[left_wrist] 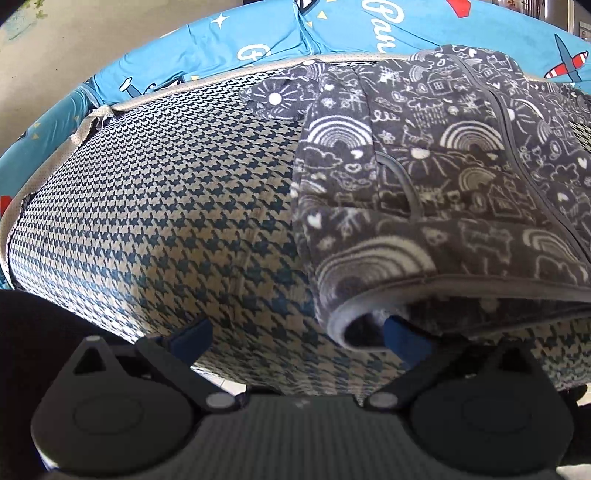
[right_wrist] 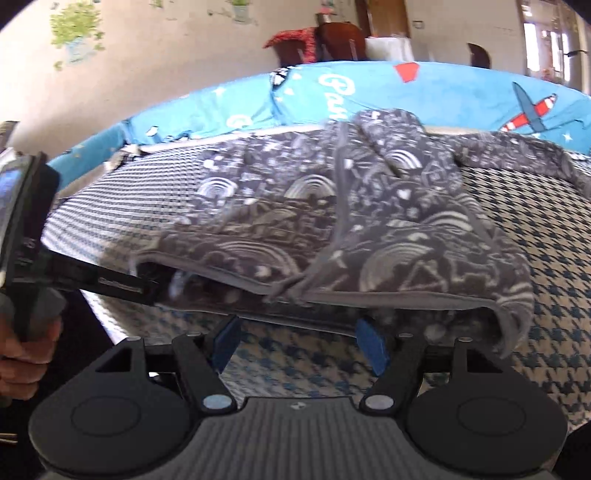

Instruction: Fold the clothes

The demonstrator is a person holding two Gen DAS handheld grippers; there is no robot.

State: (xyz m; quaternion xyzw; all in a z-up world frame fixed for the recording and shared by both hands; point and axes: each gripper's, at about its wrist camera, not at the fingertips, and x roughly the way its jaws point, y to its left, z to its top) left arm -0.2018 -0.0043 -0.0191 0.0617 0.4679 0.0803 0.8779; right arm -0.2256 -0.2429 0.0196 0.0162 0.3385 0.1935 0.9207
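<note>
Grey fleece jacket (left_wrist: 436, 177) hem faces tongs (left_wrist: 295, 339).

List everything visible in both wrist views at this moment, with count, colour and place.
fleece garment: one, dark grey with white doodle print, spread on the houndstooth surface, near hem lifted.
houndstooth surface: one, navy and beige, under the garment.
blue printed fabric: blue with planes and lettering, behind the surface.
chairs: brown, far background; count unclear.
wall decals: green plants on the beige wall.
left hand-held gripper: black with blue pads, open, right pad at the hem.
right hand-held gripper: same, open at the near hem.
person's hand: one, holding the left gripper's handle.
</note>
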